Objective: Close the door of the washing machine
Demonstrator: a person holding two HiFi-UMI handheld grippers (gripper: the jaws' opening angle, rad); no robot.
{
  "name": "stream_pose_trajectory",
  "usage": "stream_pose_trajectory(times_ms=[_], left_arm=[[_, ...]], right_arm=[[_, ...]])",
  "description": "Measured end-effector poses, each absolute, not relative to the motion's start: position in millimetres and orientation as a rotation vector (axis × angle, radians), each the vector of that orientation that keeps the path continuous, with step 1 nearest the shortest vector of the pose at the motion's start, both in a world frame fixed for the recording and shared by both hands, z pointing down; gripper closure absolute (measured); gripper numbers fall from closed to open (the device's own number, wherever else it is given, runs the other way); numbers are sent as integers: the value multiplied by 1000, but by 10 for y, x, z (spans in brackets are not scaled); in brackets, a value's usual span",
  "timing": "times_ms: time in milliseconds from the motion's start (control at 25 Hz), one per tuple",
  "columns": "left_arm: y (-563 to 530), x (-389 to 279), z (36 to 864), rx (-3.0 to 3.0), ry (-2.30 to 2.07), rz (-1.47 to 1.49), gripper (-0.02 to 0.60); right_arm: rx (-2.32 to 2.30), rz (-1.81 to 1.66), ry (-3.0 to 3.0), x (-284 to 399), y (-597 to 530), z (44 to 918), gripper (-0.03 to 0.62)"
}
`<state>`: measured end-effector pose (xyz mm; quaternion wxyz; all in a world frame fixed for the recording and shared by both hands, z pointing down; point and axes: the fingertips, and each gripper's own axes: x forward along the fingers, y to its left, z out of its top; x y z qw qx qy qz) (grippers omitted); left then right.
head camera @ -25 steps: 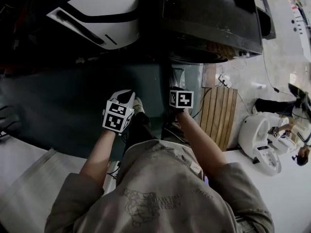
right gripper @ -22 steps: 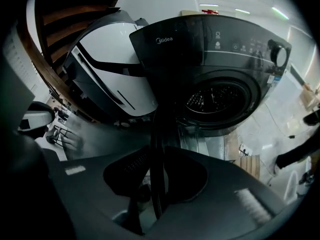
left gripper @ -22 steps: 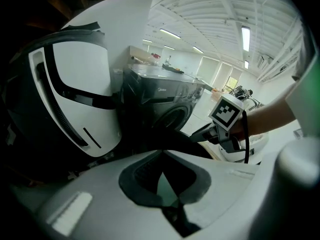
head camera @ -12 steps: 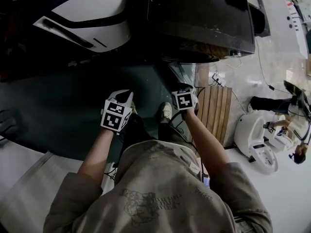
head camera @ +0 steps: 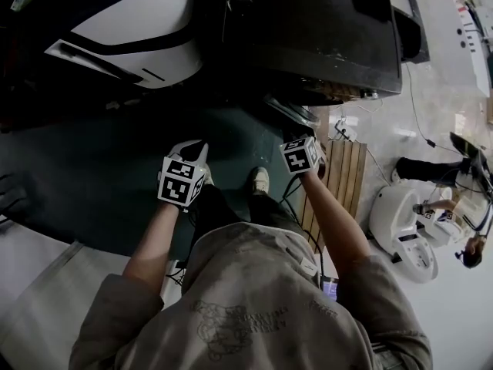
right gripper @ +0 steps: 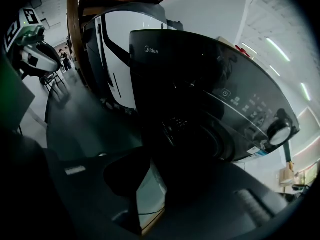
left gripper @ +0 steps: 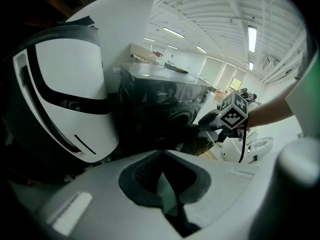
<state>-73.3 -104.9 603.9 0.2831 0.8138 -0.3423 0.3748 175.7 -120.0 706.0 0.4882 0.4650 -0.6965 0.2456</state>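
Observation:
The dark front-loading washing machine (head camera: 323, 29) stands ahead of me, and its round door (head camera: 291, 111) hangs slightly ajar at the front. My right gripper (head camera: 297, 136) sits right at the door's outer face with its jaws shut on nothing; whether it touches the door I cannot tell. In the right gripper view the door (right gripper: 220, 134) and the control panel fill the middle. My left gripper (head camera: 196, 151) hovers over the dark floor mat to the left, away from the machine, and the left gripper view shows it (left gripper: 161, 156) shut and empty.
A white and black appliance (head camera: 131, 21) stands left of the washer. A dark mat (head camera: 85, 168) covers the floor under me. A wooden slatted board (head camera: 343, 172) and cables lie to the right, with a white machine (head camera: 400, 222) beyond.
My right gripper has moved right and toward the washer, and the door has swung closer to the machine's front. The left gripper has barely shifted.

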Motion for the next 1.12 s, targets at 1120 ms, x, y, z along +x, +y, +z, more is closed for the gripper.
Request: stream_pose_trajectory(times_ms=[1120], left_arm=[[-1276, -495, 5929, 2150, -973, 998, 581]], right_arm=[[1137, 457, -1721, 2193, -2143, 7058, 467]])
